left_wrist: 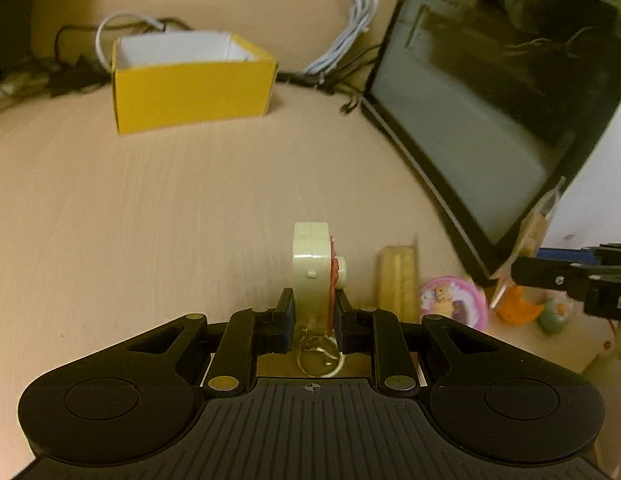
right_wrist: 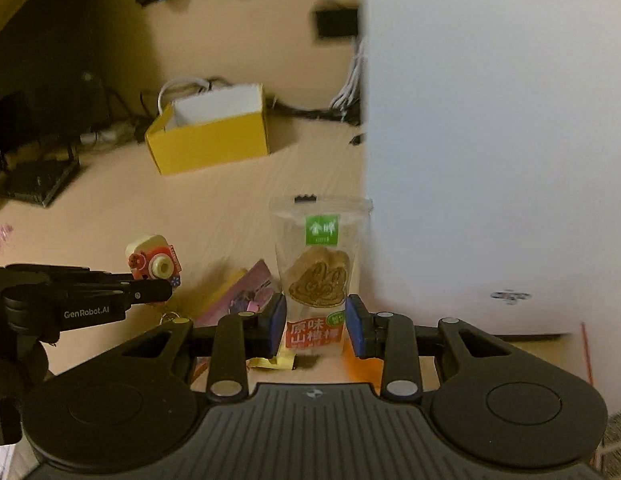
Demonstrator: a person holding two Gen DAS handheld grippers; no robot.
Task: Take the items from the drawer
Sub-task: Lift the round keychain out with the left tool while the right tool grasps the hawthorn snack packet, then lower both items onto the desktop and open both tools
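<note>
1. The left claw point(left_wrist: 312, 316) is clamped on a small cream toy camera point(left_wrist: 310, 268), held edge-on above the desk point(left_wrist: 150, 220); its red front face points to the right, and a key ring point(left_wrist: 318, 354) hangs from its lower end between the fingers.
2. From the right wrist view the same toy camera point(right_wrist: 154, 262) shows its red face and round cream lens, pinched at the tip of the left claw point(right_wrist: 166, 288), which reaches in from the left edge.
3. The right claw point(right_wrist: 315, 326) grips a clear snack packet point(right_wrist: 316, 272) upright by its lower part — green label near the top, orange-red panel with Chinese characters at the bottom, a brown biscuit-like piece inside.
4. Below and between the two claws lies a jumble of small things: a pink round item point(left_wrist: 454, 300) with a cartoon figure, a yellowish wrapped block point(left_wrist: 396, 280), an orange piece point(left_wrist: 518, 308) and a pink printed packet point(right_wrist: 246, 292). Whether these sit in a drawer cannot be told.
5. Farther back on the desk stands an open yellow box point(left_wrist: 190, 88) with a white inside, cables point(left_wrist: 342, 44) behind it.
6. A dark monitor point(left_wrist: 490, 100) stands to the right of the box — in the right wrist view its pale back point(right_wrist: 490, 140) fills the right side.
</note>
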